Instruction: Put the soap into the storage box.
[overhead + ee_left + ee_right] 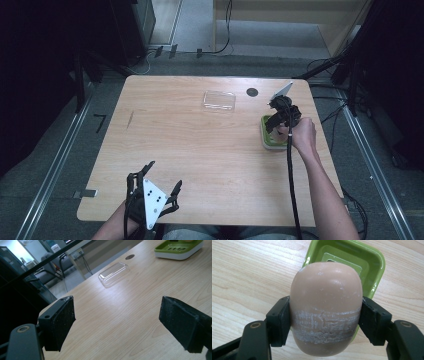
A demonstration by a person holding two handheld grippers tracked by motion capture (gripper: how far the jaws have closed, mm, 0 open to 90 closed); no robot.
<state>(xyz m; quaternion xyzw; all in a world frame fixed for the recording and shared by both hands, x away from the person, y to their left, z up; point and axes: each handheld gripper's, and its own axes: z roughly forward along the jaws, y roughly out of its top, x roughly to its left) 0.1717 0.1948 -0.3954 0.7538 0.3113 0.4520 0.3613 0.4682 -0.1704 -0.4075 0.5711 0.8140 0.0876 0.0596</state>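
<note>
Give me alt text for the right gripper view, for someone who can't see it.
The right gripper clamps a rounded, tan bar of soap between its two black jaws, held just above a green soap dish on a light wooden table. A scuffed, whitish band runs across the soap at jaw level.

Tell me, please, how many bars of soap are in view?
1: the pinkish soap bar is clamped in the right gripper just above the green soap dish. The clear lid covers nothing.

Right tongs [274,121] over green dish [270,140] — left tongs [162,182] near table edge
</note>
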